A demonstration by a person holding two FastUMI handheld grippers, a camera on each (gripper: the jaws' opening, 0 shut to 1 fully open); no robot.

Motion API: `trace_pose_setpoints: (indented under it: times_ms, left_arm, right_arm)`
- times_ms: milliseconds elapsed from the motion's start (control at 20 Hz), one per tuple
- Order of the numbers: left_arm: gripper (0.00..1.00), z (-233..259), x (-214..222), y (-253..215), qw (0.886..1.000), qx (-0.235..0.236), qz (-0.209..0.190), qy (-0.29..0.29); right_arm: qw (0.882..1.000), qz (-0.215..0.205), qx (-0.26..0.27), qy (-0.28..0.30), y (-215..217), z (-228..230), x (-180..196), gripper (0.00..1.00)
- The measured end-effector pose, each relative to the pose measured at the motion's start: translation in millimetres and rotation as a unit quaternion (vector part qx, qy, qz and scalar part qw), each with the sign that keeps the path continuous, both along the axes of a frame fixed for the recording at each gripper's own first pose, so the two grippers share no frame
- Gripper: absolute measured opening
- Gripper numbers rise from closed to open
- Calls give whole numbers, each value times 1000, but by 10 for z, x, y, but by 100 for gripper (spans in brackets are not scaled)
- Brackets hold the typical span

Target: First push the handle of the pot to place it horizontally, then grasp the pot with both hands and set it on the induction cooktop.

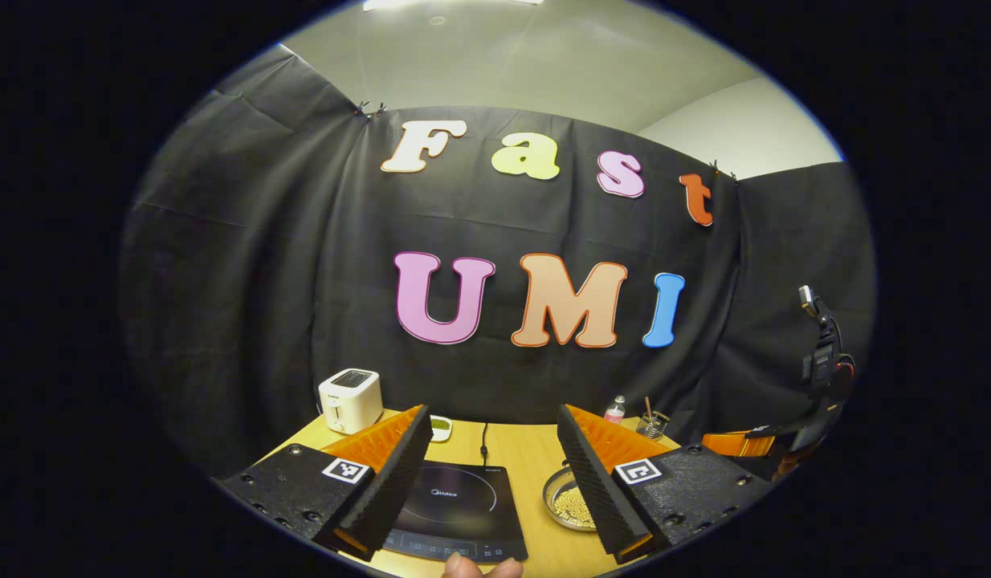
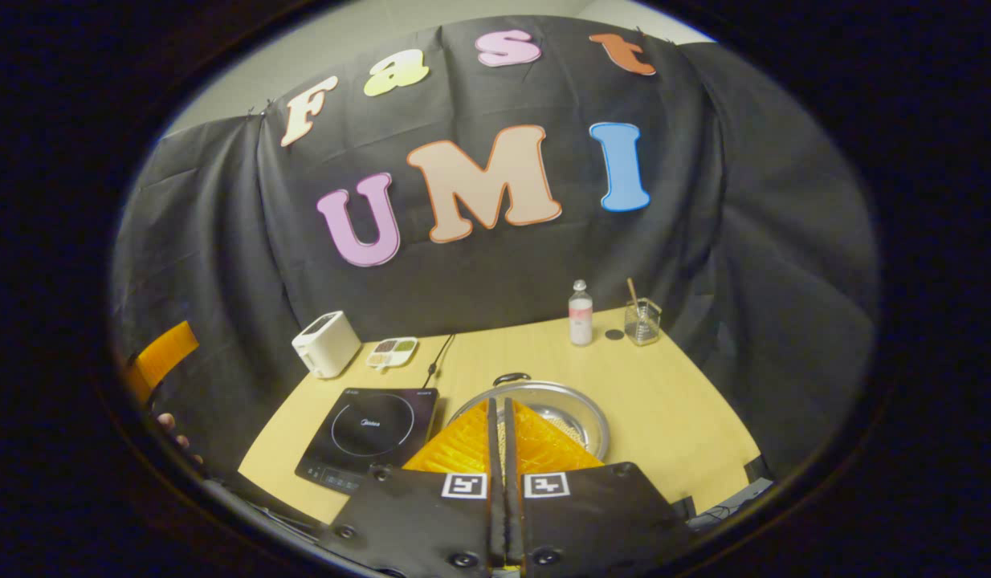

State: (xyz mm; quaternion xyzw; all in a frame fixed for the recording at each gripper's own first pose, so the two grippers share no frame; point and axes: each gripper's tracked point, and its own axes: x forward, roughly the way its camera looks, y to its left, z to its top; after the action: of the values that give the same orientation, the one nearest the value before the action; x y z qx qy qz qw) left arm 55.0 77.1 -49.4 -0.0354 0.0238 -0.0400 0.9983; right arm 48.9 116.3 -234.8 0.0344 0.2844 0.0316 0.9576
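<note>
- Left gripper point(image 1: 491, 474): ribbed black/orange wedge fingers spread wide, holding nothing
- Right gripper point(image 2: 503, 449): wedges closed together, nothing between
- Round shiny steel pot point(image 2: 544, 409) at 3 o'clock of flat glossy black induction cooktop point(image 2: 371, 437), on wood table point(image 2: 664, 401)

Black glass induction cooktop point(image 2: 370, 434) on the yellow wood table point(image 2: 672, 417), silver pot point(image 2: 572, 413) gleaming, white toaster point(image 2: 327, 343) behind. Right tool point(image 2: 502, 449): orange ribbed fingers, black body, black-and-white square markers.

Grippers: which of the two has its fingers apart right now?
The left gripper: its fingers are spread wide over the induction cooktop. The right gripper has its fingers pressed together.
</note>
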Motion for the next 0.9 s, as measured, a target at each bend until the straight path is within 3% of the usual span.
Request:
trace_pose_setpoints:
  times_ms: [50,100,150,200,250,500,700,800,900]
  left_arm:
    - [96,-18,21,18,1000,-5,4,1]
    - [92,-45,40,38,1000,-7,10,4]
    - [96,-52,73,66,1000,-7,17,6]
    - [92,-78,78,87,1000,-6,23,10]
    - [96,-81,92,72,1000,-8,25,11]
    - [92,-202,166,97,997,-7,73,36]
    - [96,-324,135,89,992,13,110,63]
    - [92,-355,106,104,989,25,128,73]
    - [99,-385,35,120,985,33,149,84]
  right_arm:
    - [1000,4,-5,18,4,-139,-2,3]
    - [999,10,0,37,35,-286,-5,3]
    - [998,8,2,55,36,-397,14,3]
    - [997,9,10,72,31,-519,39,0]
    - [996,13,18,83,45,-610,18,0]
    - [985,47,35,162,25,-1181,-36,0]
    - [971,108,47,208,175,-1507,-206,0]
    - [965,137,50,219,250,-1648,-257,0]
    - [955,167,59,238,364,-1790,-362,0]
